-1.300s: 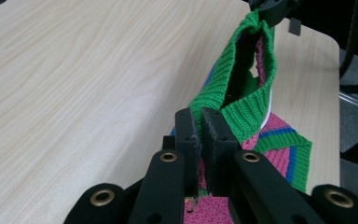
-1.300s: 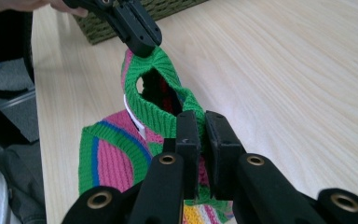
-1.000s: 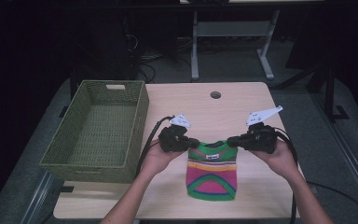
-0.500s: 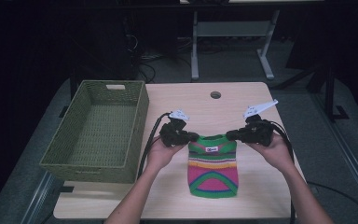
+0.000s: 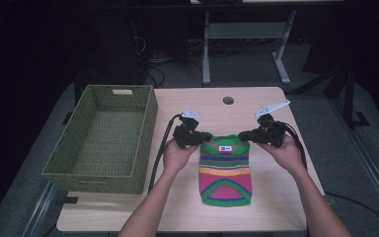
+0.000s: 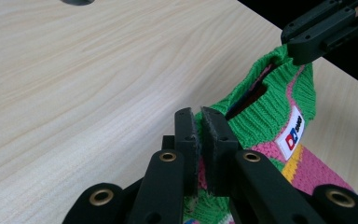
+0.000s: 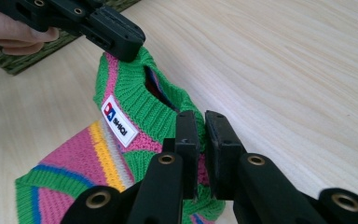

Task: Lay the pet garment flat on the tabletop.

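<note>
A small knit sweater (image 5: 225, 170) with green, pink, yellow and blue stripes lies flat on the wooden table (image 5: 281, 207), collar toward the far side. My left gripper (image 5: 203, 138) is shut on its left shoulder, and my right gripper (image 5: 243, 135) is shut on its right shoulder. In the left gripper view the left gripper (image 6: 200, 119) pinches the green collar edge of the sweater (image 6: 265, 112), with the right gripper (image 6: 326, 28) beyond it. In the right gripper view the right gripper (image 7: 200, 122) clamps the sweater (image 7: 135, 100) near its white label (image 7: 119, 122), while the left gripper (image 7: 102, 28) holds the other corner.
A green woven basket (image 5: 79, 165) stands on the left part of the table, with nothing inside. A round cable hole (image 5: 228, 100) sits near the far edge. Cables trail from both grippers. Dark floor and a metal stand lie beyond the table.
Both hands have moved toward the far side of the table and lower, pulling the sweater's top edge with them so the sweater lies more stretched out.
</note>
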